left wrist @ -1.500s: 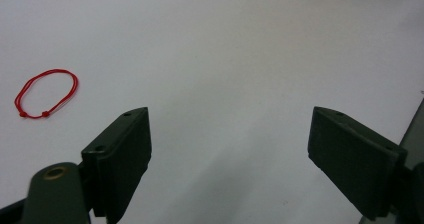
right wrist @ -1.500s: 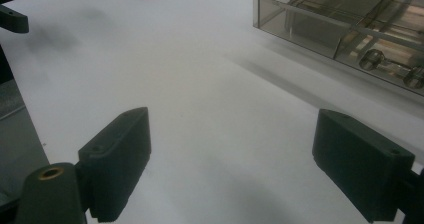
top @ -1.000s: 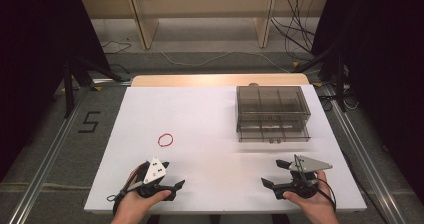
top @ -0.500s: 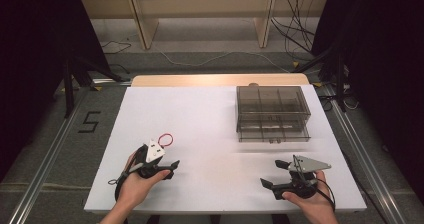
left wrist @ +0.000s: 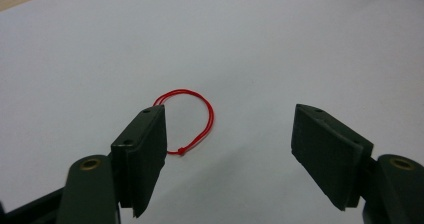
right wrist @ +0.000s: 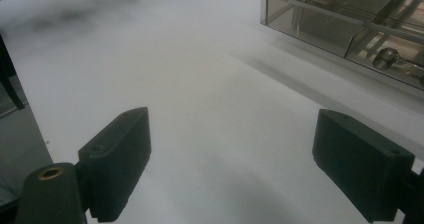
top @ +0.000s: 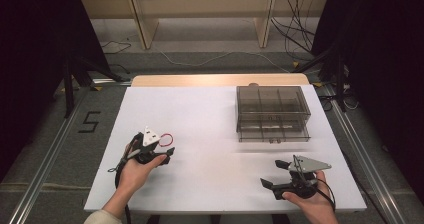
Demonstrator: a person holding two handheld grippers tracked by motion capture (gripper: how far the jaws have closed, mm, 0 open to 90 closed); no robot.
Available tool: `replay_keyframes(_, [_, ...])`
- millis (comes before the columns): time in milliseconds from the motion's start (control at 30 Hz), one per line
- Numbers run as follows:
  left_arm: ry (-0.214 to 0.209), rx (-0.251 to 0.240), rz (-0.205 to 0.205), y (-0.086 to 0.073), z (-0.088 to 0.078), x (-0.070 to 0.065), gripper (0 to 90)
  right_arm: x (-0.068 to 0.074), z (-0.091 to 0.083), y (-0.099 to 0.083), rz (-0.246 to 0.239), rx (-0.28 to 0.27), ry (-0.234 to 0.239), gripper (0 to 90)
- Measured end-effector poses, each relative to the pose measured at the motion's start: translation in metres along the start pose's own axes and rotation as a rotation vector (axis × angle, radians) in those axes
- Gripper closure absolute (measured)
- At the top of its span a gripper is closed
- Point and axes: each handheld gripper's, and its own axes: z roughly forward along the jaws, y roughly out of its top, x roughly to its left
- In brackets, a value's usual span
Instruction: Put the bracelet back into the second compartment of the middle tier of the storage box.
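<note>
Left gripper [top: 162, 147] sits at the red loop [left wrist: 192, 116] near the tabletop's [top: 210, 129] left edge; its jaws have just been narrowing but are apart, one pad overlapping the loop's rim, nothing pinched. Right gripper [top: 277, 174], near the front right corner, jaws apart, empty.

I see a matt white table top [top: 215, 134], smooth and paper-like, with a strip of pale wood [top: 220, 79] along its far edge. The red loop [left wrist: 192, 116] looks like thin cord, knotted at one point. The left gripper [left wrist: 227, 159] has matt black plastic jaws with brass-coloured bushings at their roots; the right gripper [right wrist: 232, 169] matches it, and bears a dull grey plate in the high view. The drawer box [top: 271, 113] is smoky, glossy, translucent plastic.
</note>
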Motion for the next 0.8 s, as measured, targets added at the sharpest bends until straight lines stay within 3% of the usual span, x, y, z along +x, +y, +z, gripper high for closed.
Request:
replay_keyframes(567, [0.042, 0.019, -0.037, 0.007, 0.016, 0.019, 36.8, 0.0, 0.0, 0.0, 0.0, 0.005, -0.002, 16.5])
replay_keyframes(800, [0.069, 0.042, -0.066, 0.01, 0.03, 0.033, 45.3, 0.0, 0.0, 0.0, -0.001, 0.004, -0.001, 16.5])
